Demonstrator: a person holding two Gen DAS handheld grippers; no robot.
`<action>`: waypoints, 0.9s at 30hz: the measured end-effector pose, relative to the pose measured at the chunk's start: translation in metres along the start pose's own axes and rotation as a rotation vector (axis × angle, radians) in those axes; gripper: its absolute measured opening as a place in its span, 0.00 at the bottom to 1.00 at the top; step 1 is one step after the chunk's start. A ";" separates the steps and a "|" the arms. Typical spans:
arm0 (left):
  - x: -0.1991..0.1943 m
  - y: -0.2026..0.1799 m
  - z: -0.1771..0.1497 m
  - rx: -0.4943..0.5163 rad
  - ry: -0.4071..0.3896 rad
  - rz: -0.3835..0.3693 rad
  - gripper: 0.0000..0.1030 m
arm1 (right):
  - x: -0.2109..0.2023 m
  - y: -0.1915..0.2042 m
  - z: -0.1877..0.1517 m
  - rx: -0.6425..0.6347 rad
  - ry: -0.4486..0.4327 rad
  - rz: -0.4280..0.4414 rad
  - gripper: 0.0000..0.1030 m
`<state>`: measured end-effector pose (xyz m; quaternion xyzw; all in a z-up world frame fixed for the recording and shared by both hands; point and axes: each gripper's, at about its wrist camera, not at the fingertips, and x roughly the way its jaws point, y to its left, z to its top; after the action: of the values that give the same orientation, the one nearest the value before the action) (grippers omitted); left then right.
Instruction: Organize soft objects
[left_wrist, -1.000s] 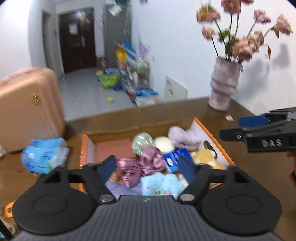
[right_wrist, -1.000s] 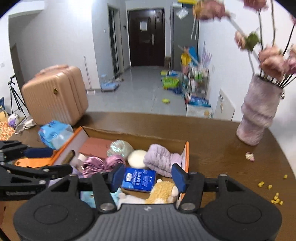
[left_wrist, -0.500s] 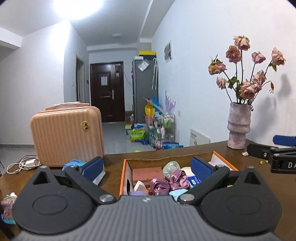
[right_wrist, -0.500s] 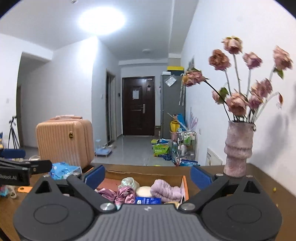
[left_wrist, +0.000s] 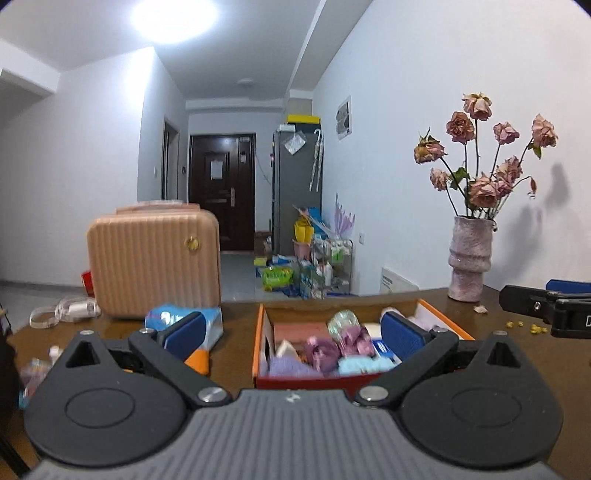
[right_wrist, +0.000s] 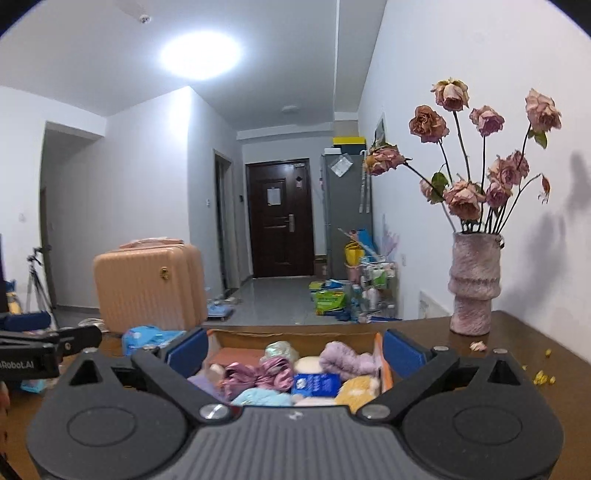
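Soft items (right_wrist: 280, 373): we see them heaped in orange-edged cardboard box (left_wrist: 258, 332), brown table (left_wrist: 236, 350).
L gripper (left_wrist: 291, 332): jaws fully wide, just opened, nothing betw.
R gripper (right_wrist: 293, 349): same, empty.

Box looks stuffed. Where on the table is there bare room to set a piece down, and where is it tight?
Bare wood lies right of the orange box, between it and the vase, apart from scattered petals nearer the edge. A narrower strip runs between the box and the blue tissue pack. The box interior is crowded, and the table's far left holds clutter.
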<state>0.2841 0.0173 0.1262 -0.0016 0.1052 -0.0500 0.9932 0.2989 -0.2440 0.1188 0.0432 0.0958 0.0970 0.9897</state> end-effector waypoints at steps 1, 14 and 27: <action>-0.009 0.001 -0.005 -0.008 0.000 -0.010 1.00 | -0.008 0.000 -0.004 0.005 0.003 0.000 0.99; -0.167 0.012 -0.081 0.031 -0.045 0.028 1.00 | -0.166 0.040 -0.078 -0.075 0.073 0.013 1.00; -0.265 -0.002 -0.146 0.085 -0.007 0.054 1.00 | -0.257 0.083 -0.138 0.027 0.055 -0.014 1.00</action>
<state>-0.0047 0.0433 0.0387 0.0434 0.0995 -0.0278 0.9937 0.0090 -0.2046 0.0392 0.0532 0.1246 0.0899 0.9867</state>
